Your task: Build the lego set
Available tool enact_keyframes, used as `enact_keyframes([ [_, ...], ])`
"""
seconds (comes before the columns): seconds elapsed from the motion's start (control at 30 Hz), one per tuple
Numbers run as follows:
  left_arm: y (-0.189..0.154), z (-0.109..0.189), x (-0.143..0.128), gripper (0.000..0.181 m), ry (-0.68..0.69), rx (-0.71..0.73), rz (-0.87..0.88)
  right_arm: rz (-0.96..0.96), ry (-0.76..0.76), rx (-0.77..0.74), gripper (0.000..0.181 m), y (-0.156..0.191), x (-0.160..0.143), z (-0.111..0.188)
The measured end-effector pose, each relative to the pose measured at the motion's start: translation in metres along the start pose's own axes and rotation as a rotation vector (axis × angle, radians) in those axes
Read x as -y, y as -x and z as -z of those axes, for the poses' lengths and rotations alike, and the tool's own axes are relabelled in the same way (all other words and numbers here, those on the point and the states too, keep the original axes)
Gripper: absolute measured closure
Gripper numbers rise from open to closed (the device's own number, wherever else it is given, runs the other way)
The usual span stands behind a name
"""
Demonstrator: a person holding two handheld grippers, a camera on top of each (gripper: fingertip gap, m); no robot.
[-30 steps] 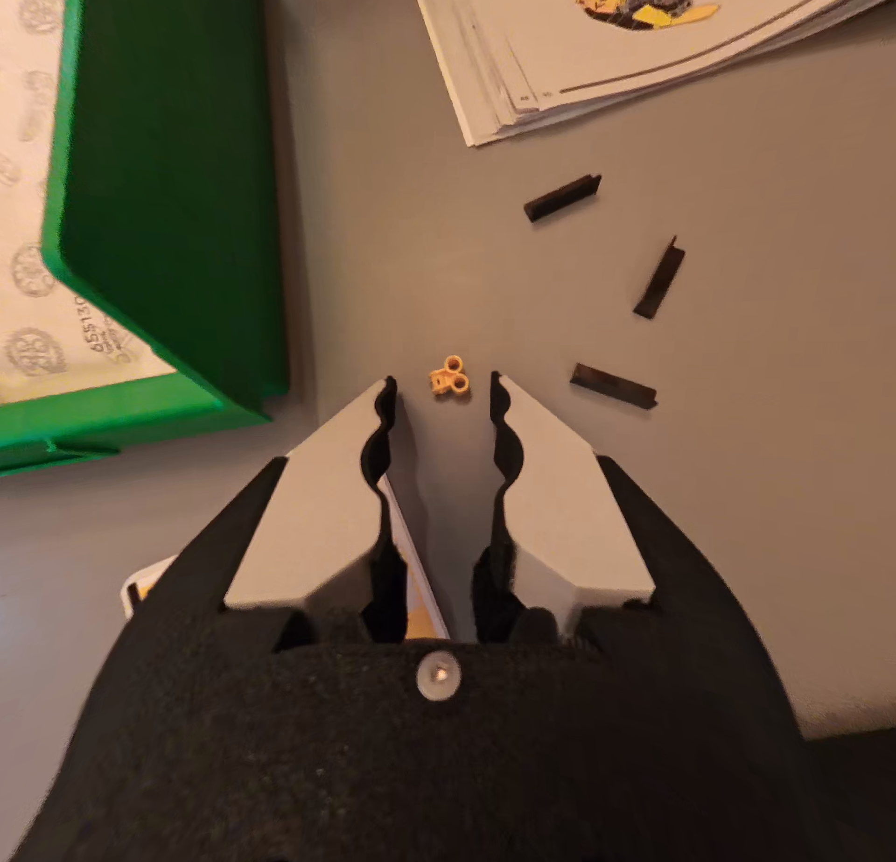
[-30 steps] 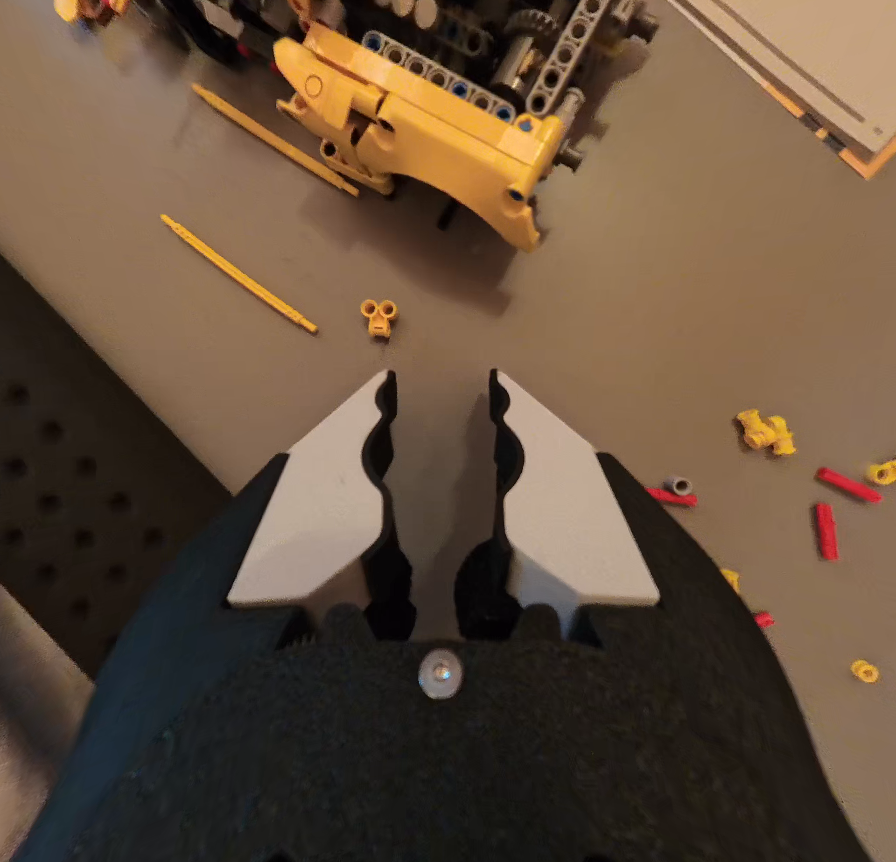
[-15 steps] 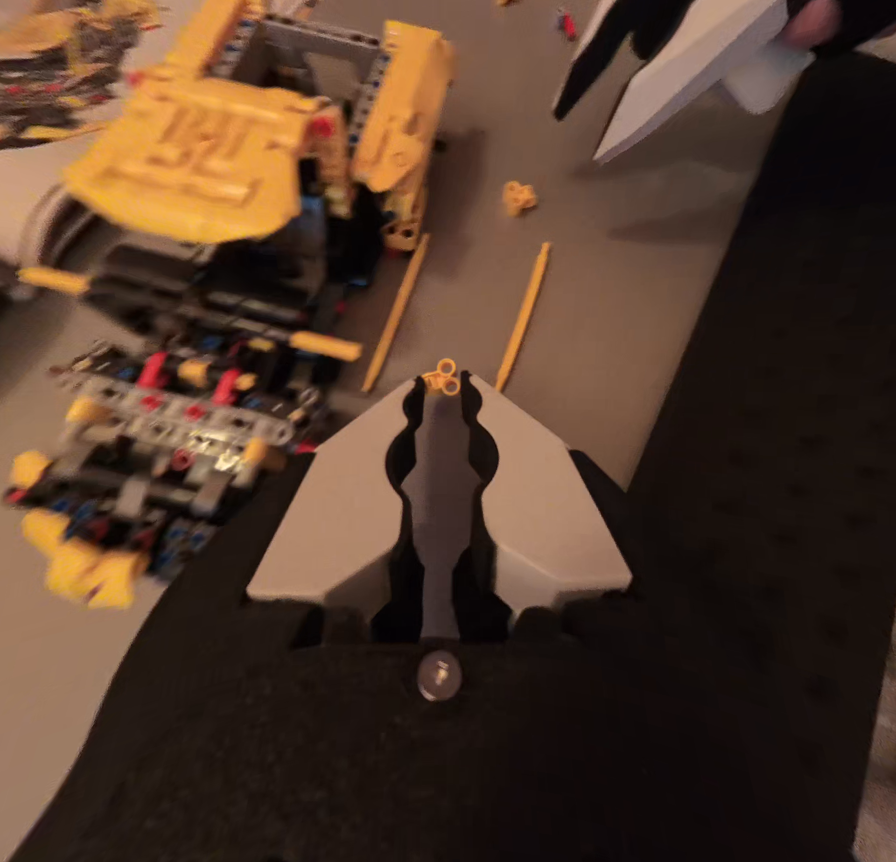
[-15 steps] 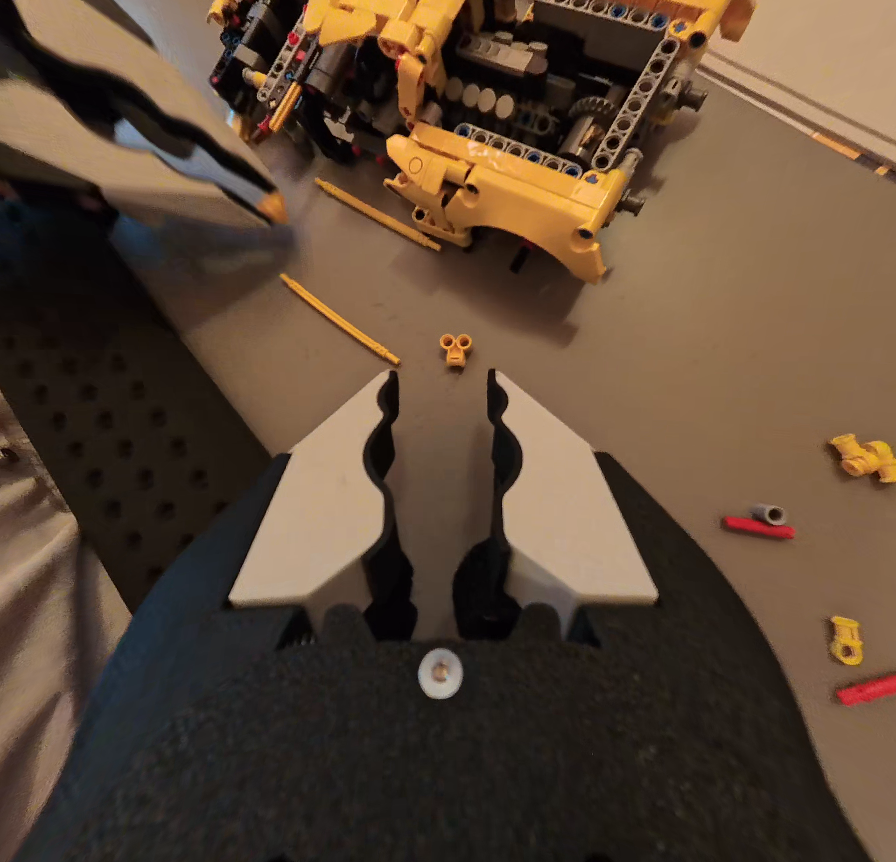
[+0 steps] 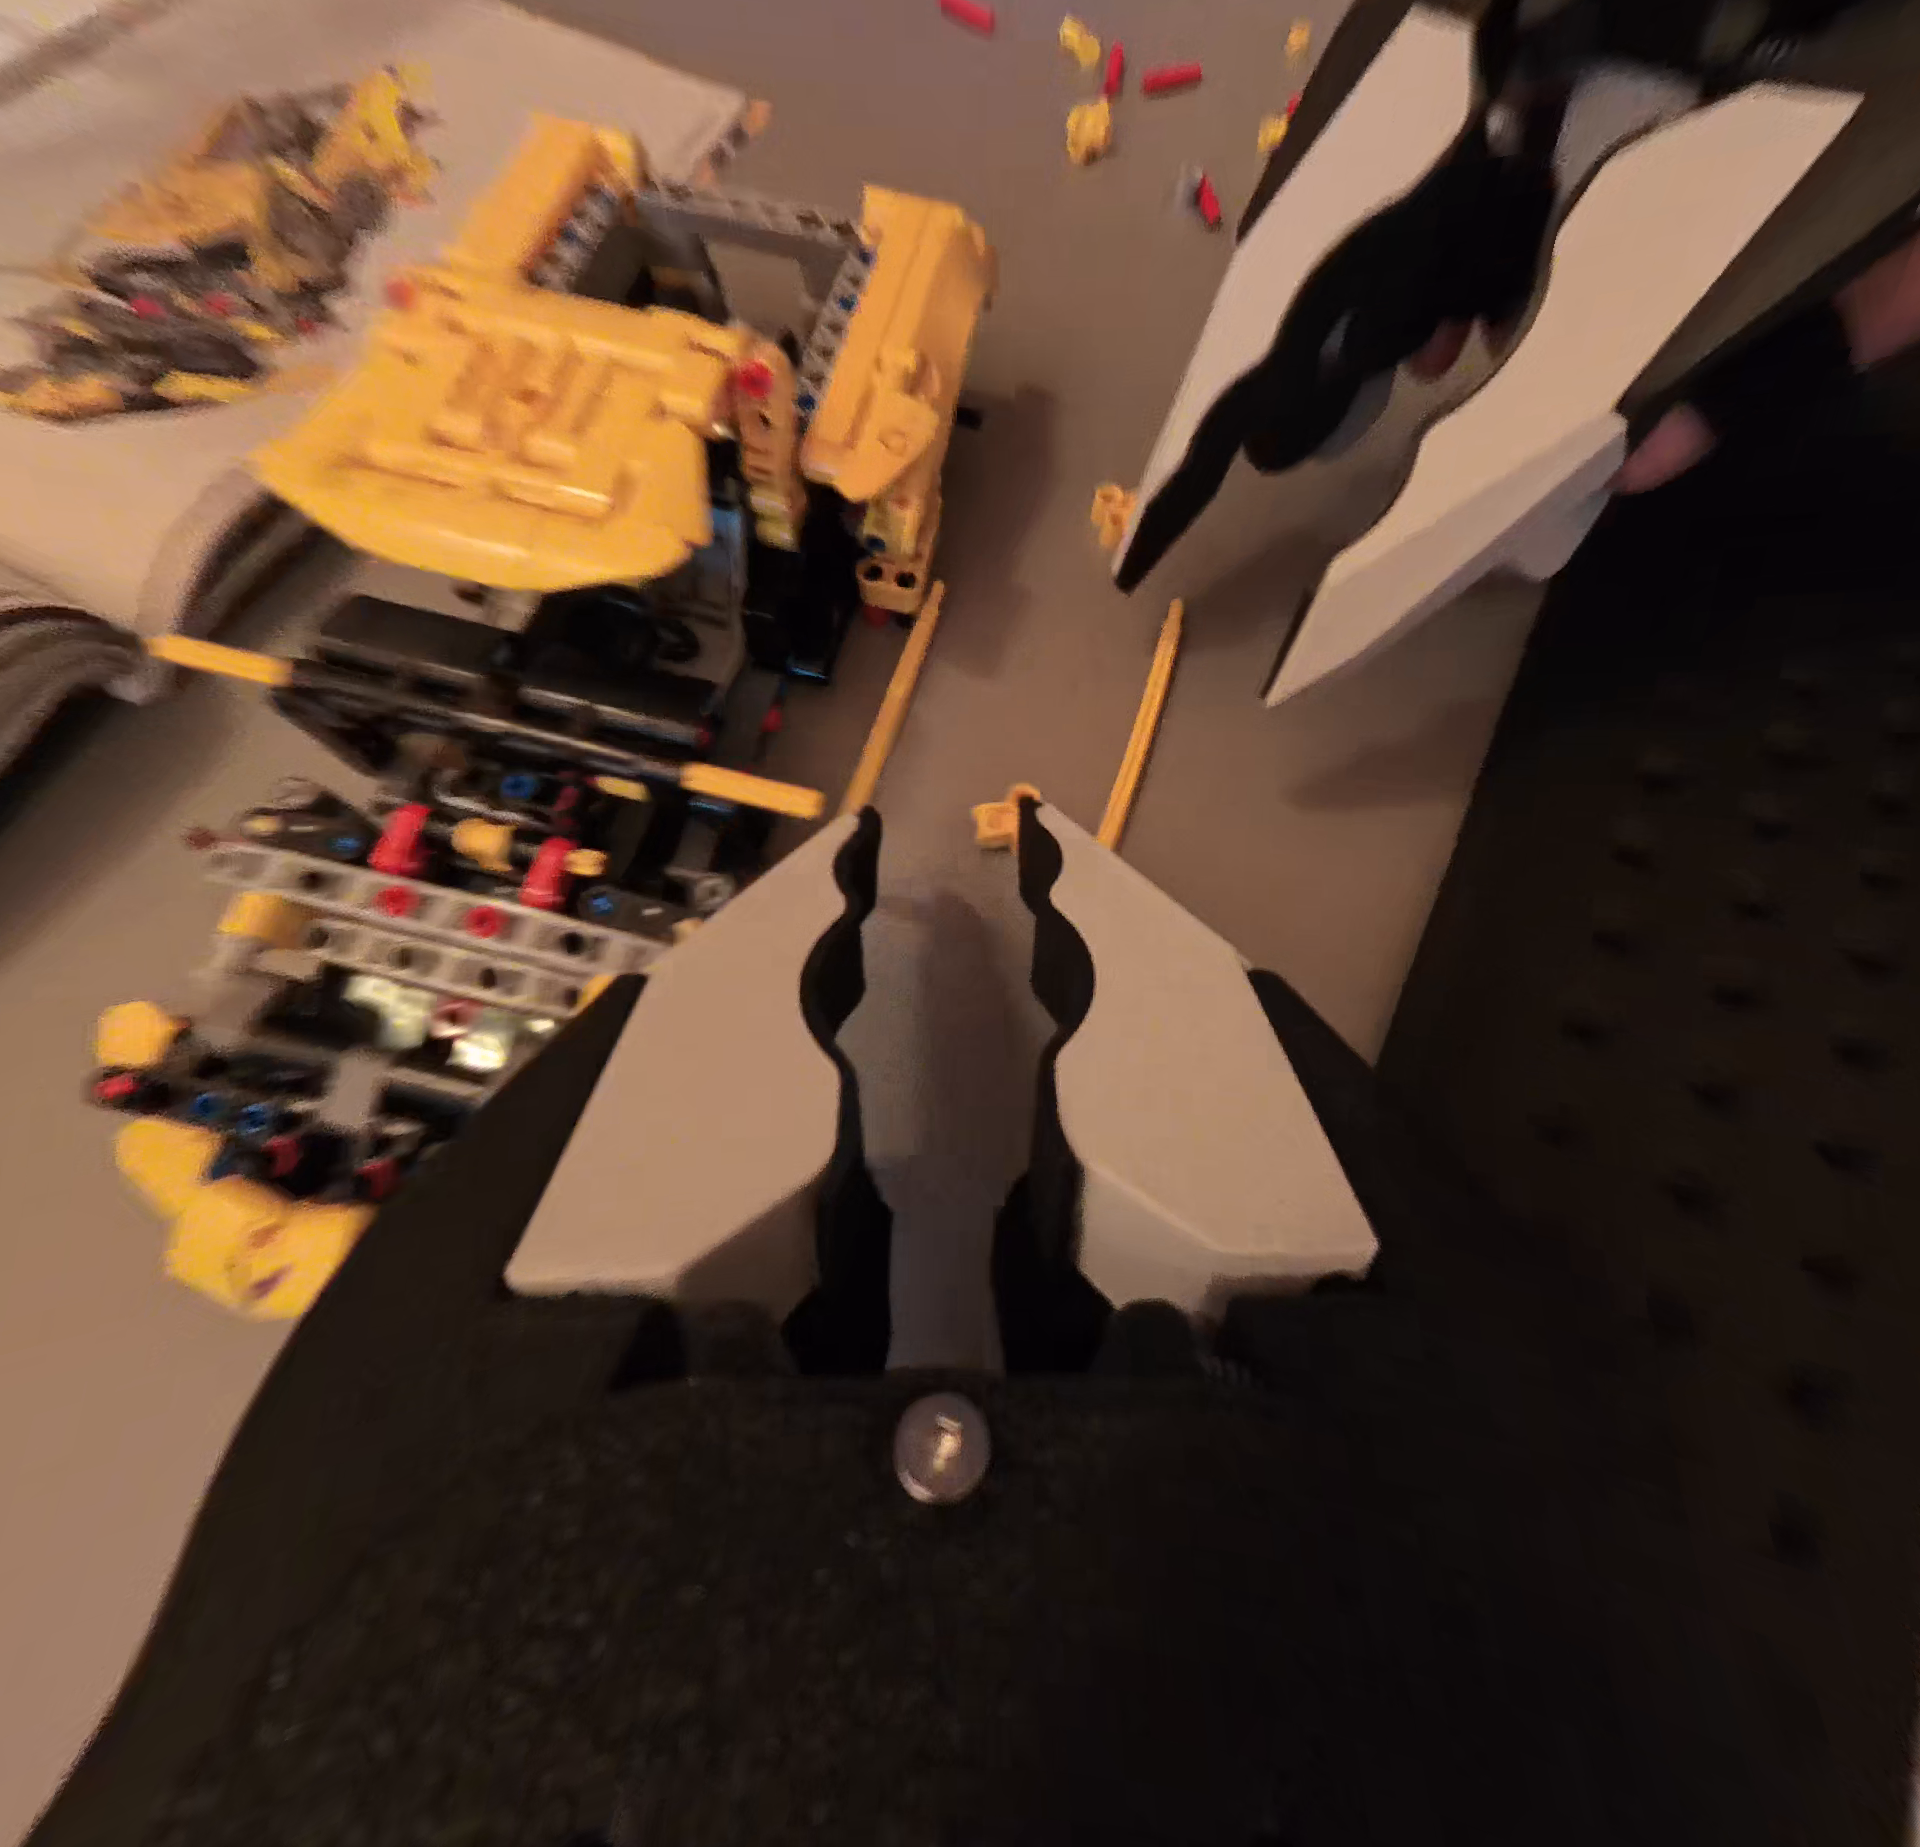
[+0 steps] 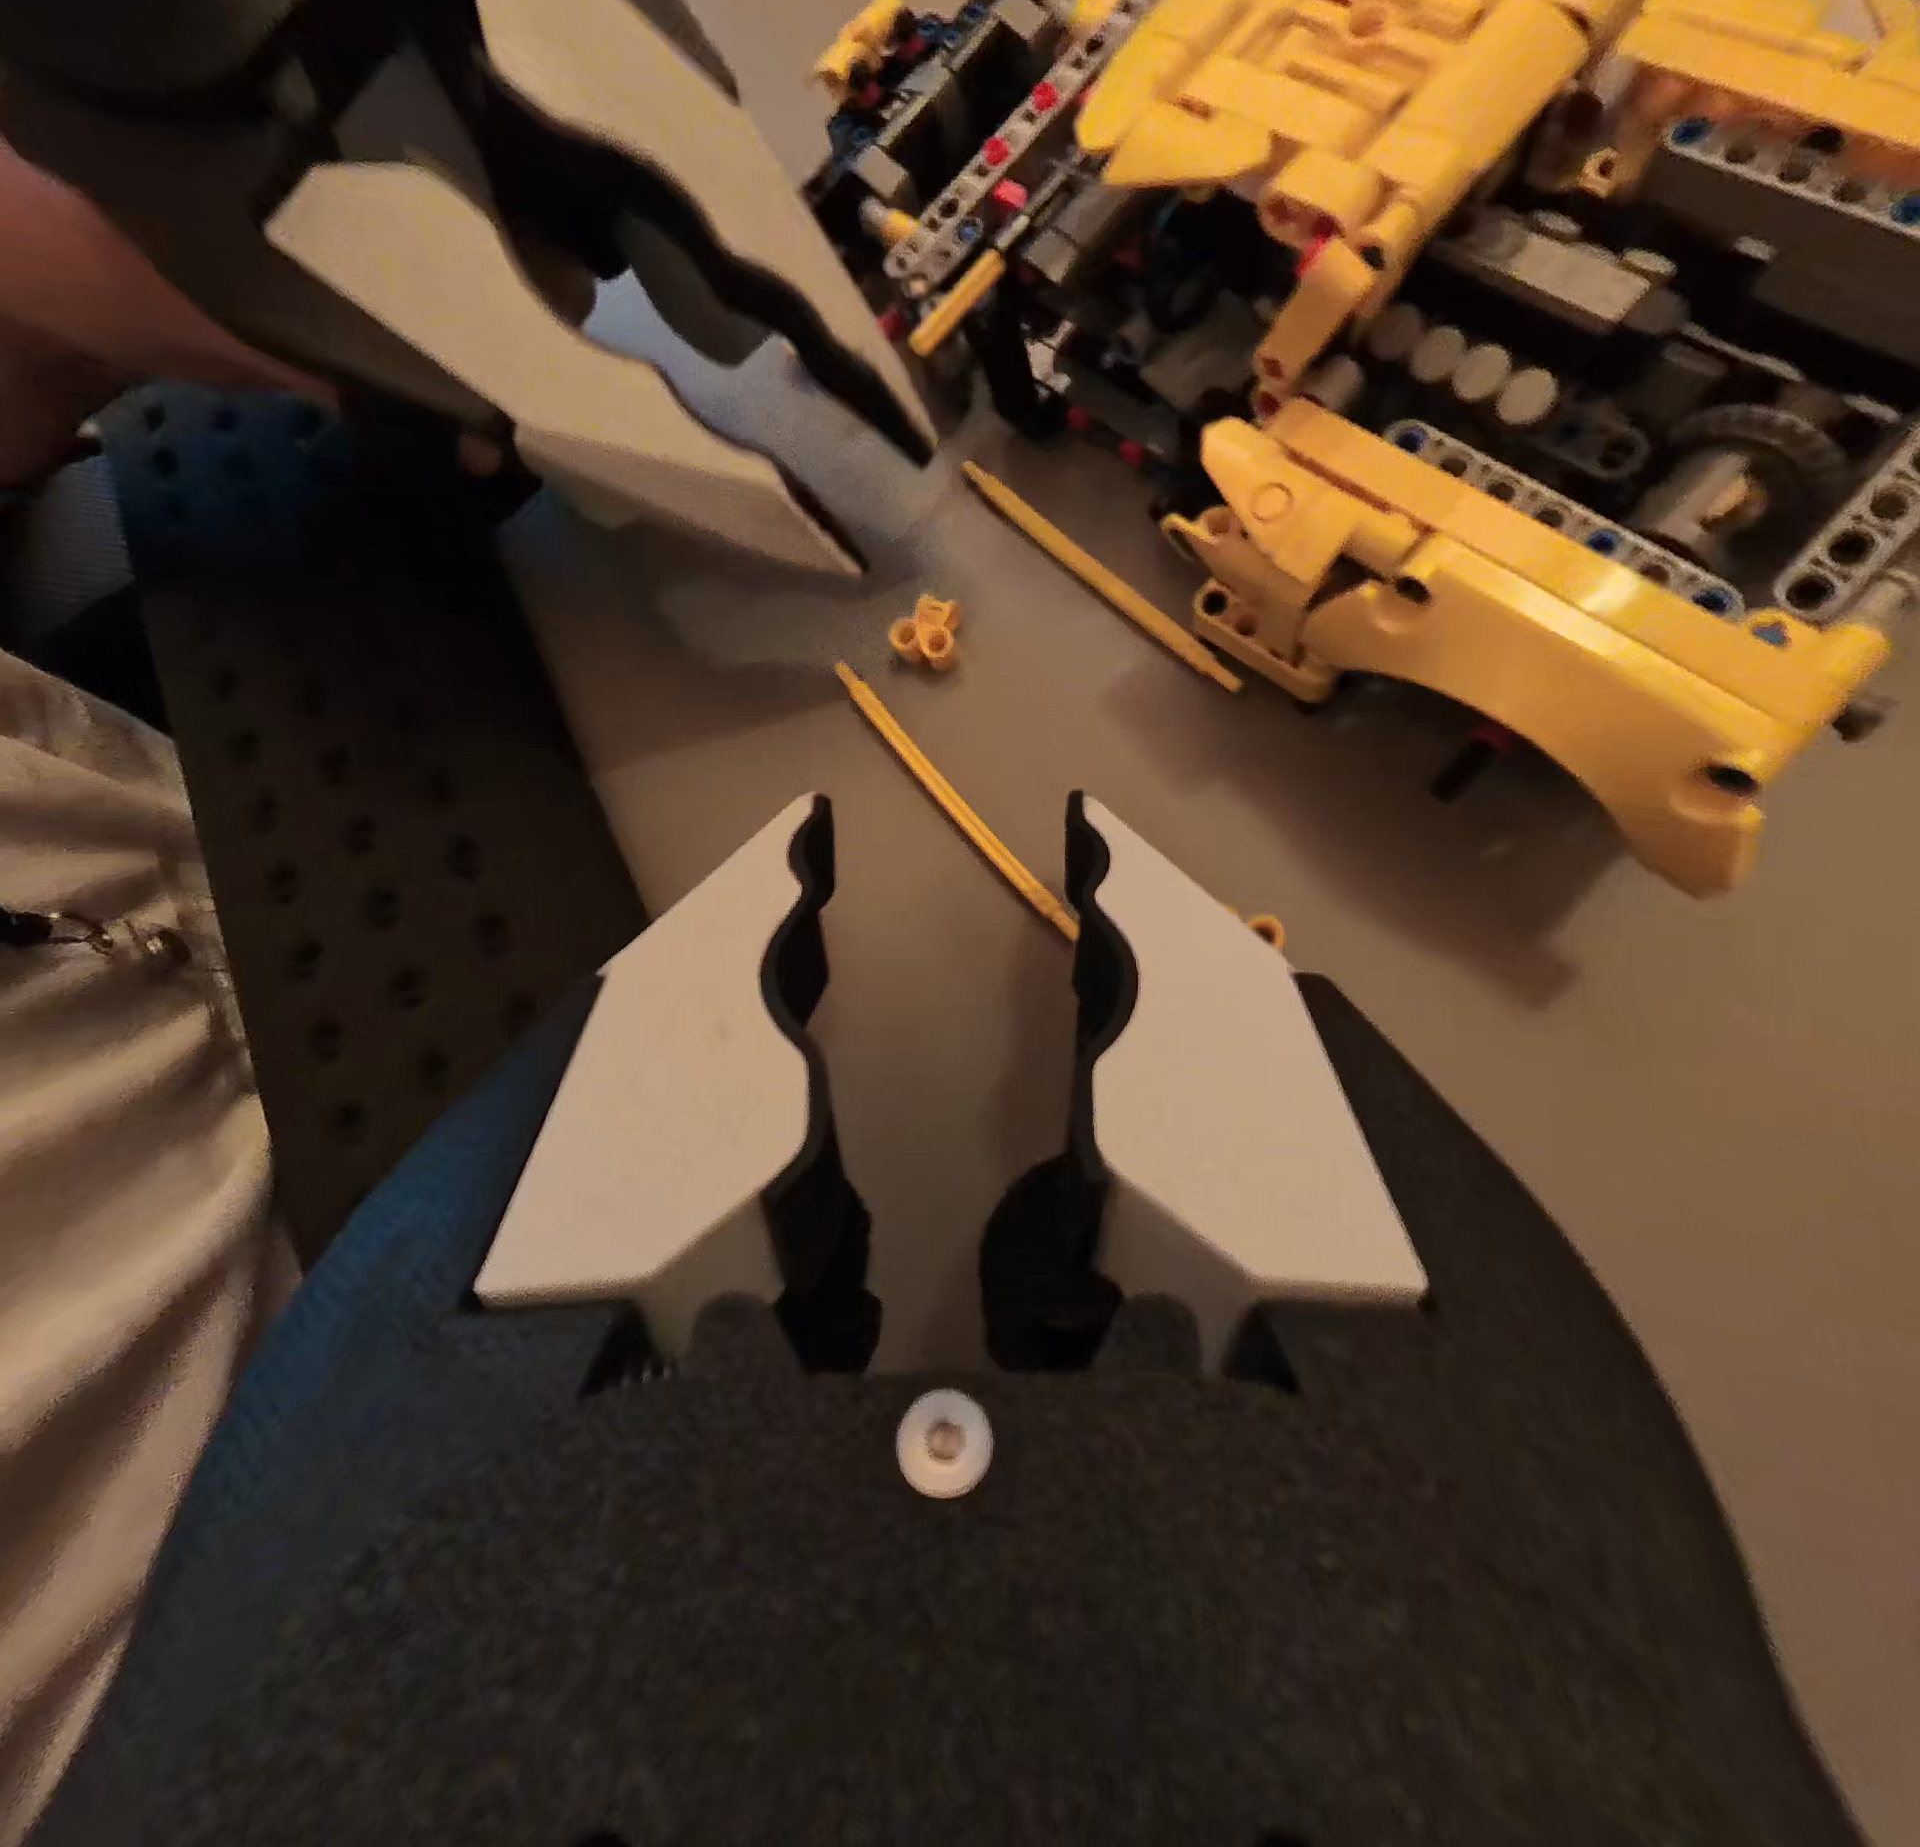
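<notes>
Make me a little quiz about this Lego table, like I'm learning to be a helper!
1. True or false: the left tool is clamped shut on the small yellow plastic connector piece.
2. In the right wrist view, what shows through the gap of the open right tool? A) a thin yellow plastic rod B) a red pin C) a black wheel
3. How many such rods lie on the grey table?

Key: 1 false, it is open and the piece lies on the table; 2 A; 3 two.
</notes>
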State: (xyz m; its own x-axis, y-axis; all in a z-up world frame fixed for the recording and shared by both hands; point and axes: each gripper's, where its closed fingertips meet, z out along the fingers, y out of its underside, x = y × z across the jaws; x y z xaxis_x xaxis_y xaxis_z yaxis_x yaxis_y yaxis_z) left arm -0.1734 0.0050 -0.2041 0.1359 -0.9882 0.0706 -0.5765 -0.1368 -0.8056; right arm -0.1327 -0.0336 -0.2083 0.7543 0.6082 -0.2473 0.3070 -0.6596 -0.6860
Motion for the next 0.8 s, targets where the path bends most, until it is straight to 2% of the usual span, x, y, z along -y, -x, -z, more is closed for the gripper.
enact_keyframes([
  [0.03,0.008,0.009,0.004,0.159,-0.040,0.014,-0.010,0.010,-0.014,0.011,0.137,0.002,0.003,-0.002],
  [0.17,0.072,0.056,0.027,0.156,-0.230,0.193,-0.036,0.047,-0.079,0.026,0.134,0.005,0.016,-0.004],
  [0.27,0.115,0.095,0.044,0.156,-0.386,0.256,0.011,0.078,-0.095,0.007,0.123,0.001,0.021,-0.007],
  [0.37,0.161,0.107,0.035,0.156,-0.390,0.313,0.076,0.081,-0.107,0.005,0.121,-0.001,0.027,-0.009],
  [0.47,0.205,0.112,0.012,0.165,-0.335,0.509,0.117,0.082,-0.149,0.018,0.114,0.002,0.036,-0.013],
  [0.6,0.202,0.114,0.005,0.166,-0.371,0.565,0.099,0.055,-0.093,0.028,0.118,0.006,0.026,-0.013],
  [0.73,0.194,0.105,0.008,0.166,-0.324,0.621,-0.052,0.032,-0.064,-0.026,0.124,-0.002,0.008,-0.005],
  [0.8,0.192,0.109,0.017,0.167,-0.366,0.687,-0.113,0.042,-0.043,-0.026,0.134,-0.003,-0.002,0.001],
])
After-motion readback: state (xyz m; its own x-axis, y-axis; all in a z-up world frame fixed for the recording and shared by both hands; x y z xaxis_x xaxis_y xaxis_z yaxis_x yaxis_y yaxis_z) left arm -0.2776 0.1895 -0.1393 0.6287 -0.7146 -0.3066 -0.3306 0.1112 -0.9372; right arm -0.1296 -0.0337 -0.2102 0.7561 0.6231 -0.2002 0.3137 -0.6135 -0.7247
